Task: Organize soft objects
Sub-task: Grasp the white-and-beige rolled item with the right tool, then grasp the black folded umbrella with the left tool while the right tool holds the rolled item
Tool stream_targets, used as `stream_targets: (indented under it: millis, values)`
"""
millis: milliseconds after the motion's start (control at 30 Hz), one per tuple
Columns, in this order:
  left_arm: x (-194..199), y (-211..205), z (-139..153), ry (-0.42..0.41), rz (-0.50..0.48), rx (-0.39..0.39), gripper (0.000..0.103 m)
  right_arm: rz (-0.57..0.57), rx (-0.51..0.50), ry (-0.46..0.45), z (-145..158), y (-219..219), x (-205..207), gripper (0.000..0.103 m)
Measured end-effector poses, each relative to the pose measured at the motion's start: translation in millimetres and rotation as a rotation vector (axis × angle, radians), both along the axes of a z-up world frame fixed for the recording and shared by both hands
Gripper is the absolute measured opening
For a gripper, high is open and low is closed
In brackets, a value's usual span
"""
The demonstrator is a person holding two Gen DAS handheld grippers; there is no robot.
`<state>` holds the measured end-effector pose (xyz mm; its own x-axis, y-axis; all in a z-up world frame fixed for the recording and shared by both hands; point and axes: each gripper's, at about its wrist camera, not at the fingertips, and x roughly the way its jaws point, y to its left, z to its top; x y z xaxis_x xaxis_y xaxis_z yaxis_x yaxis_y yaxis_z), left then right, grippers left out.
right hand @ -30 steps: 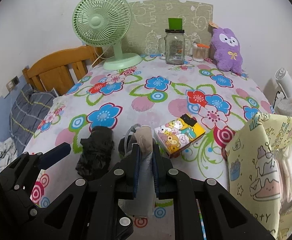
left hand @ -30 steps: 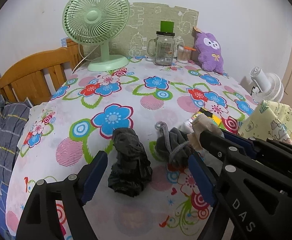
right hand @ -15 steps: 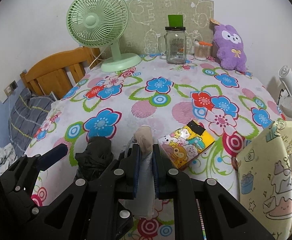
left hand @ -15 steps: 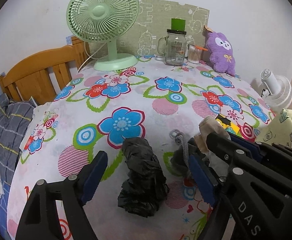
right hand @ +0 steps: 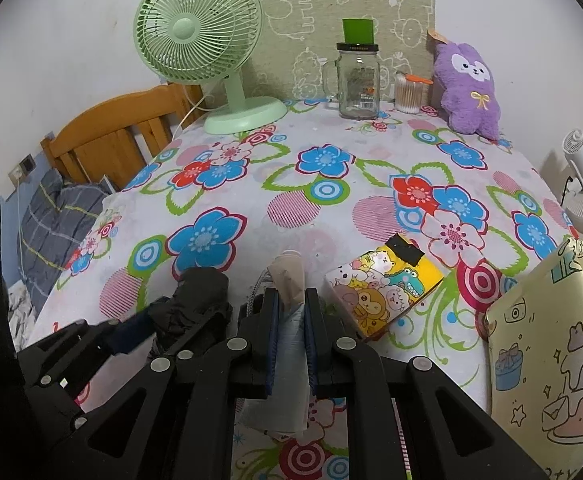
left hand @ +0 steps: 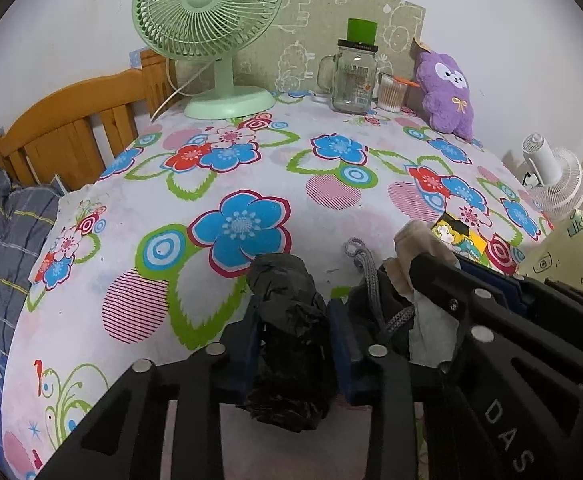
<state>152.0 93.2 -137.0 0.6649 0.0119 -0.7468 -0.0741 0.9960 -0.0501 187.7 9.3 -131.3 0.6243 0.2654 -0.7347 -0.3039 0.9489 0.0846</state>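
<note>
My left gripper [left hand: 293, 312] is shut on a crumpled black plastic bag [left hand: 287, 320] at the near edge of the flowered table [left hand: 251, 184]. The bag also shows in the right wrist view [right hand: 199, 300]. My right gripper [right hand: 291, 308] is shut on a beige and pale grey cloth [right hand: 289, 280], whose tip sticks up past the pads. In the left wrist view the cloth [left hand: 415, 248] sits just right of the bag. A dark grey item with a braided cord [left hand: 371, 280] lies between them.
A cartoon-print yellow box [right hand: 387, 284] lies right of my right gripper. A yellow printed bag [right hand: 547, 340] stands at the right edge. A green fan [right hand: 199, 36], glass jar [right hand: 357, 84], swab cup [right hand: 407, 94] and purple plush [right hand: 469, 88] line the back. A wooden headboard [left hand: 79, 128] is left.
My left gripper moved forward around the black bag and closed on it. My right gripper stayed shut on the cloth and shifted slightly.
</note>
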Motion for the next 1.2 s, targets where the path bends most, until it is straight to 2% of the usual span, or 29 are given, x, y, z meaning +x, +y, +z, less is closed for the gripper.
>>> stream_targets:
  millis: [533,1200]
  values:
    - [-24,-10,15,-0.035,-0.017,0.011,0.026,-0.006,0.011,0.001,5,-11,-17,0.015]
    - [-55,-27,50,-0.113,-0.015,0.028,0.026,-0.004,0.038,-0.068,40,-27,-50,0.015]
